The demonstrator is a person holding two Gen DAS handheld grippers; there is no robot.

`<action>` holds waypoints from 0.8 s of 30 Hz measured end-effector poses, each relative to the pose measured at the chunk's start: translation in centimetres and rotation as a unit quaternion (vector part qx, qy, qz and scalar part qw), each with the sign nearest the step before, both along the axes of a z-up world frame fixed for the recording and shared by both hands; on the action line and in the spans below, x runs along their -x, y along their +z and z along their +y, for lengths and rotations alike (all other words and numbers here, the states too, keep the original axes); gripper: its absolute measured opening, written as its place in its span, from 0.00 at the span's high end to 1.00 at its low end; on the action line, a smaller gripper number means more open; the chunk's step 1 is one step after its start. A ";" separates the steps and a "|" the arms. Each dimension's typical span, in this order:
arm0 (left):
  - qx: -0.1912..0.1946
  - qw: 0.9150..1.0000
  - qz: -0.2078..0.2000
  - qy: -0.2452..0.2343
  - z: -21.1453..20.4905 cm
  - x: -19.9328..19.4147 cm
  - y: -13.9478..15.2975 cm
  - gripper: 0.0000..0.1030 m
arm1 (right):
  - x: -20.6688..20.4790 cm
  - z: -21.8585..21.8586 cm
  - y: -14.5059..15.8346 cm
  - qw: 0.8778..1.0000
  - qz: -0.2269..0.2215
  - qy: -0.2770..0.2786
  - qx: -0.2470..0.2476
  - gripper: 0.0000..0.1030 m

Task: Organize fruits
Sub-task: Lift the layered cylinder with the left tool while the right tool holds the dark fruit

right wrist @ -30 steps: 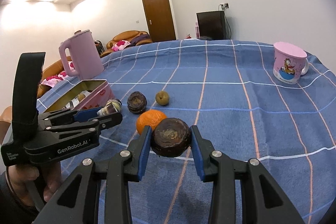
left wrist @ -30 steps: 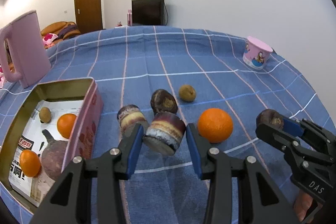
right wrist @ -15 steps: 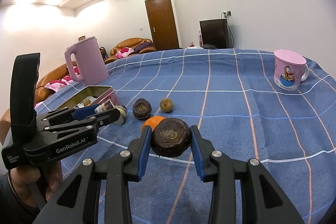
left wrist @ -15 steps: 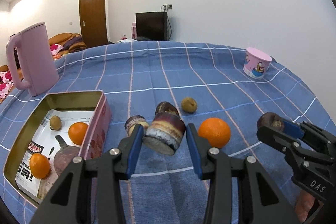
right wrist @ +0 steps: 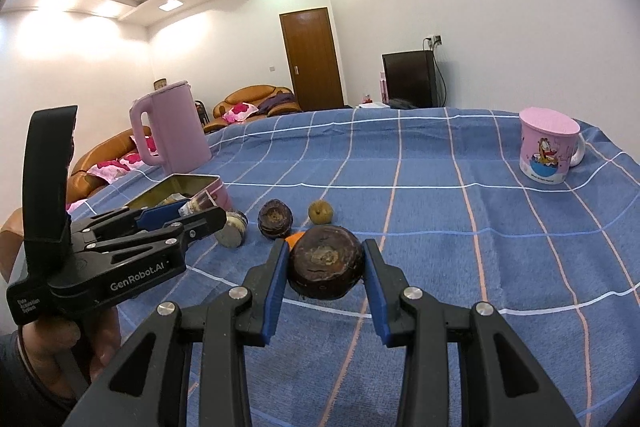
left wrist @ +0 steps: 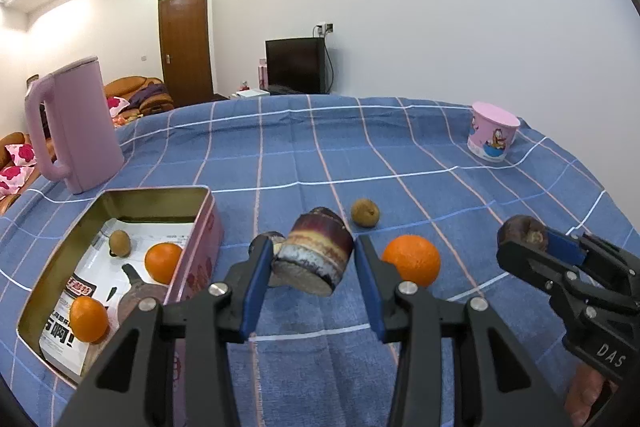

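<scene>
Here the left tool (left wrist: 310, 263) clamps a sugarcane chunk (left wrist: 314, 253), long axis tilted, cut end facing the camera.

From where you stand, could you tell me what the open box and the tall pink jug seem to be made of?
The open box looks like thin metal: shiny gold inner walls, printed pink outside. The tall pink jug looks like matte plastic, smooth and evenly coloured, though coated metal is possible.
</scene>
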State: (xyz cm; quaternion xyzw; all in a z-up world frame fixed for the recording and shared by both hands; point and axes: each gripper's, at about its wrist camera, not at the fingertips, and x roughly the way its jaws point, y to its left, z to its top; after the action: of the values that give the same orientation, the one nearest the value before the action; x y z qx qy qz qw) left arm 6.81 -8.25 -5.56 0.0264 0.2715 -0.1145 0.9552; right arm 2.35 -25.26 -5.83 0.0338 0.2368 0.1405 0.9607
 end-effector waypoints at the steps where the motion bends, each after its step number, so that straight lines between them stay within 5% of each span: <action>1: 0.000 1.000 -0.001 0.000 0.0 0.0 0.0 0.58 | 0.1 0.0 0.0 1.000 -0.002 -0.001 0.000 0.63; 24: 0.001 0.999 -0.043 0.014 0.3 1.4 0.7 0.58 | 0.8 0.0 0.3 0.999 -0.032 0.000 0.003 0.63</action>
State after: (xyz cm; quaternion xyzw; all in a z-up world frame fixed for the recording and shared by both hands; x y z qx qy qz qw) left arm 5.46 -7.96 -4.82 0.0267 0.2307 -0.1006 0.9675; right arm 1.52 -25.27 -5.53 0.0267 0.2065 0.1408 0.9679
